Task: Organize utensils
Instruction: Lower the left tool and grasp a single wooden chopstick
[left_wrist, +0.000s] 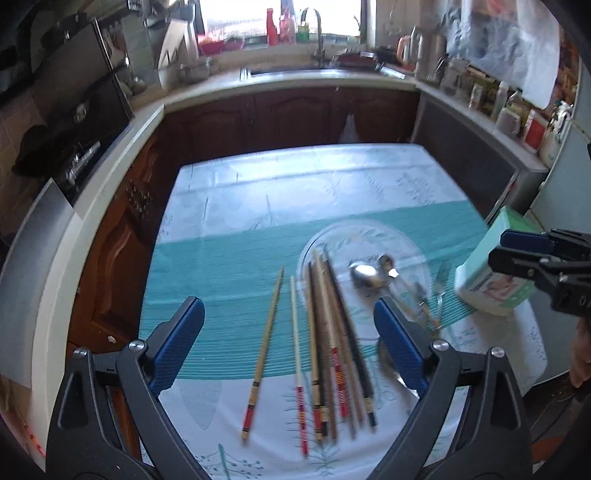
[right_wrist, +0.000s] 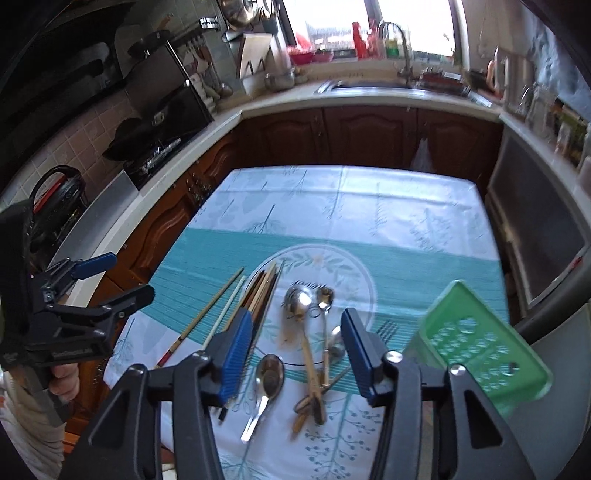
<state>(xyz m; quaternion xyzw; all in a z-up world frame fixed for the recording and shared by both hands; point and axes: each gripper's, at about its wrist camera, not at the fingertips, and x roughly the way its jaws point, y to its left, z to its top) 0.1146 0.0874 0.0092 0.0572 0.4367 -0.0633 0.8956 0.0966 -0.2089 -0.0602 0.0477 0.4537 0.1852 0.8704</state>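
Chopsticks (left_wrist: 325, 343) lie on the bench (left_wrist: 236, 184), which is covered by a white and teal cloth with a leaf print. In the left wrist view they fan toward twelve o'clock: two lie apart at the left, one bamboo-coloured (left_wrist: 267, 347) and one pale (left_wrist: 297, 365), while the rest form a tight bundle just to the right, their tips resting over a round printed medallion (left_wrist: 332, 236) on the cloth. The left gripper (left_wrist: 290, 350) hovers above them with its blue fingers (left_wrist: 181, 343) spread wide apart, holding nothing.

To the right of the bundle, at about one o'clock, lie metal spoons (left_wrist: 369, 275) and a fork (left_wrist: 439, 280), blurred. In the right wrist view a large ladle-like spoon (right_wrist: 299, 299) and a smaller spoon (right_wrist: 325, 297) have their bowls toward twelve o'clock, with another spoon (right_wrist: 269, 376) nearer the camera at six o'clock, and wooden handles crossing beside it. The right gripper (right_wrist: 295, 350) hangs over these spoons, its blue fingers (right_wrist: 236, 354) parted and empty.

At three o'clock in the right wrist view stands a green plastic basket (right_wrist: 480, 350) with round holes in its side, at the bench's right edge. A kitchen counter with a sink (right_wrist: 369, 86) and tap runs along twelve o'clock.
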